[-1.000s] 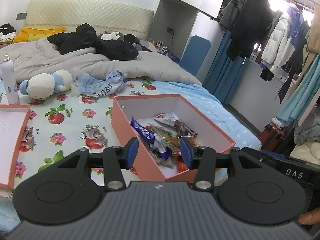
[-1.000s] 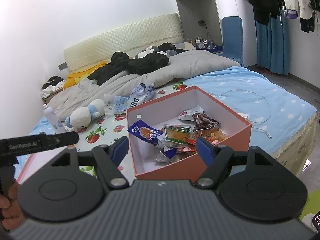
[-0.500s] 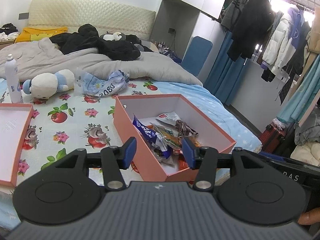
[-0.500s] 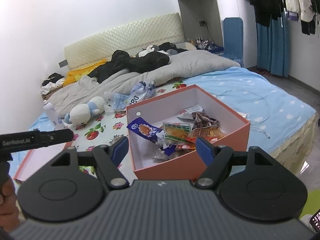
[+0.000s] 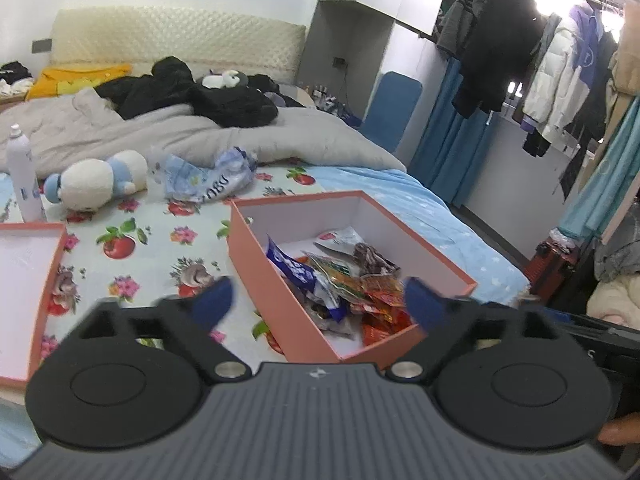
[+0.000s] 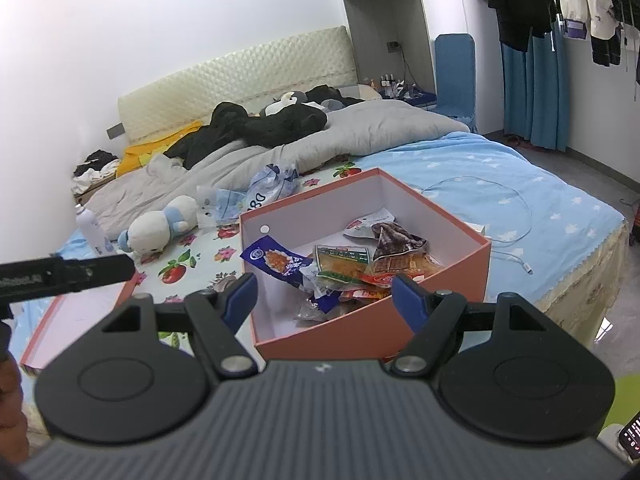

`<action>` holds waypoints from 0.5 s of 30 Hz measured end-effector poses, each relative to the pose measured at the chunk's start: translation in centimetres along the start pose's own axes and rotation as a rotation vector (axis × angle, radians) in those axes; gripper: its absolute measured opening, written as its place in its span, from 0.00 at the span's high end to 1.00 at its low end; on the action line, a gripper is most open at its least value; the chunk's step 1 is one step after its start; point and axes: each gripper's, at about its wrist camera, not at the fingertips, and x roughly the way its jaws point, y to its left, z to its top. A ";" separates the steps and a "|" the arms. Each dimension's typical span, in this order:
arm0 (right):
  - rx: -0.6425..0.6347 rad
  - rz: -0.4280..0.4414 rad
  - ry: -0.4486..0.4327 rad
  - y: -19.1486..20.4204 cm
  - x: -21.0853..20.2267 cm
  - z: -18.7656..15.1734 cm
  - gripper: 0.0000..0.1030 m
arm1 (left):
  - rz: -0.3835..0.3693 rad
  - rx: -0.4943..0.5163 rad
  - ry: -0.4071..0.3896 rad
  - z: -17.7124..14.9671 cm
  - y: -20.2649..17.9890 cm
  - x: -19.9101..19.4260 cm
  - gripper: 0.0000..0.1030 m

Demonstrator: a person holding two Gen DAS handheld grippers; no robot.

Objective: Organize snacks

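Note:
An open salmon-pink box (image 5: 256,268) (image 6: 452,280) stands on the bed near its foot. It holds several snack packets (image 5: 340,280) (image 6: 344,268), among them a blue one (image 6: 276,260) and orange ones. My left gripper (image 5: 320,304) is open wide and empty, held in front of the box. My right gripper (image 6: 324,296) is open and empty, also in front of the box. The box lid (image 5: 24,276) (image 6: 76,312) lies inside up to the left.
A plush toy (image 5: 96,180), a white bottle (image 5: 22,172) and a crumpled blue-white bag (image 5: 208,178) lie behind the box. A grey duvet and dark clothes cover the bed's head. A white cable (image 6: 508,216) lies on the blue sheet. Clothes hang at right.
My left gripper's jaws have opened much wider. Both grippers have pulled back a little from the box. The snacks in the box have not moved.

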 end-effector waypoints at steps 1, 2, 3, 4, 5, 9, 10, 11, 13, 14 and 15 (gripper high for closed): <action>0.003 0.000 0.004 -0.1 0.1 0.0 0.25 | 0.004 -0.006 0.005 0.1 0.1 0.2 0.02; 0.001 -0.007 0.006 -0.1 0.2 0.0 0.19 | 0.003 -0.014 0.015 0.3 0.2 0.4 0.02; -0.002 -0.014 0.002 -0.1 0.2 0.1 0.04 | 0.000 -0.021 0.026 0.4 0.4 0.6 0.01; -0.002 -0.019 -0.007 -0.3 0.2 0.1 0.00 | 0.000 -0.025 0.032 0.4 0.4 0.8 0.01; 0.003 -0.024 -0.011 -0.4 0.2 0.1 0.00 | 0.003 -0.026 0.037 0.4 0.5 0.9 0.01; 0.023 -0.027 -0.004 -0.8 0.3 0.1 0.00 | 0.009 -0.023 0.038 0.3 0.4 0.9 0.01; 0.021 -0.027 -0.006 -0.8 0.3 0.0 0.00 | 0.012 -0.024 0.039 0.3 0.3 0.9 0.01; 0.016 -0.028 -0.007 -0.7 0.2 0.0 0.00 | 0.015 -0.024 0.041 0.3 0.4 1.0 0.01; 0.009 -0.029 -0.007 -0.7 0.3 0.1 0.00 | 0.021 -0.020 0.043 0.3 0.4 1.0 0.01; 0.008 -0.027 -0.007 -0.6 0.2 0.1 0.00 | 0.027 -0.016 0.044 0.3 0.3 1.0 0.01; 0.007 -0.027 -0.009 -0.5 0.1 0.1 0.00 | 0.032 -0.013 0.043 0.3 0.3 1.0 0.01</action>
